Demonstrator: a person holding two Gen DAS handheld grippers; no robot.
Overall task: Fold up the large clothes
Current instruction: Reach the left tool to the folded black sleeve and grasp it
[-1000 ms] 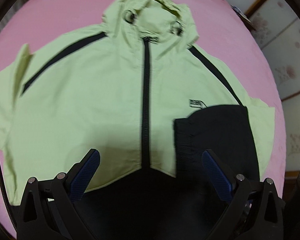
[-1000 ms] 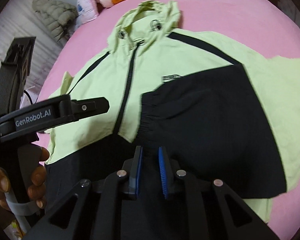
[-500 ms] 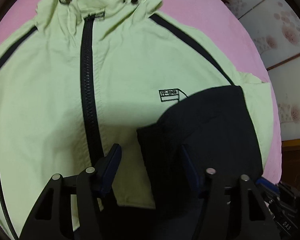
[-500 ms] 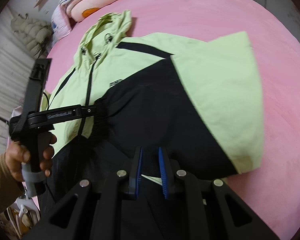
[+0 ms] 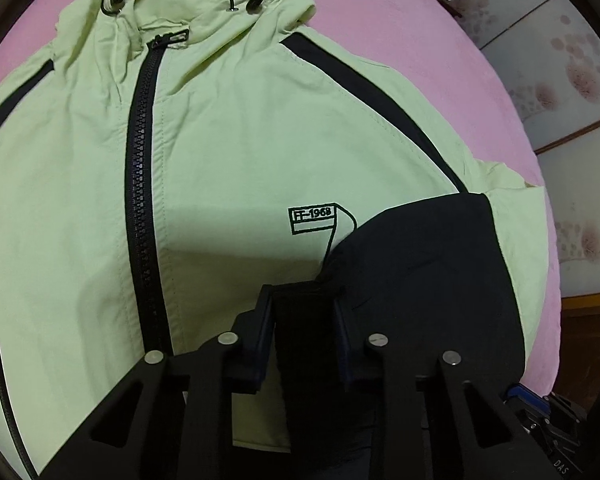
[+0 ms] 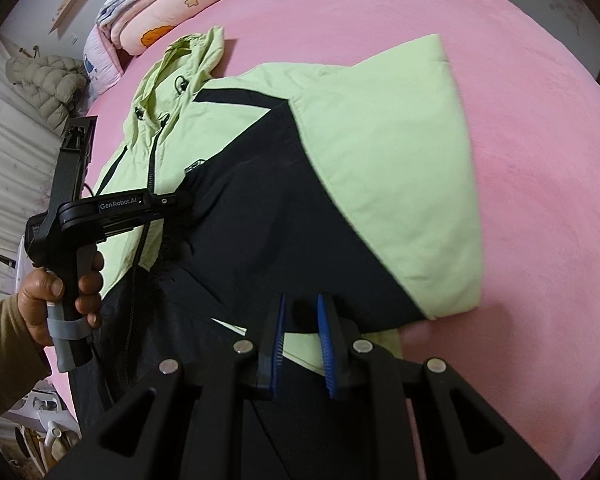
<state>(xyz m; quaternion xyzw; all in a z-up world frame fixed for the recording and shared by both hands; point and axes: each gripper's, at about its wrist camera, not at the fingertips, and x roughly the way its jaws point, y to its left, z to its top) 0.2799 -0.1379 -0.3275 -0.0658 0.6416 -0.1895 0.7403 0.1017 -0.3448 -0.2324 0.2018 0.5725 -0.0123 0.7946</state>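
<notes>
Jacket of pale green fabric with black panels and a black zipper (image 5: 228, 152) lay front-up on the pink bed cover (image 6: 532, 152), its hood pointing toward the folded pastel quilts (image 6: 160, 12) at the head of the bed. One black-and-green sleeve (image 6: 380, 184) was folded across the chest, its black cuff (image 5: 400, 272) just below the small embroidered chest logo (image 5: 312, 218).

My left gripper (image 5: 303, 320) pointed steeply down at that cuff, its jaws closing with the dark cuff fabric between them; I could not tell whether the pads already pressed on it. In the right wrist view my left hand (image 6: 60, 292) gripped that tool's handle.

My right gripper (image 6: 302, 340) was nearly closed, pinching the dark lower edge of the folded sleeve between its blue pads (image 6: 278, 344).
</notes>
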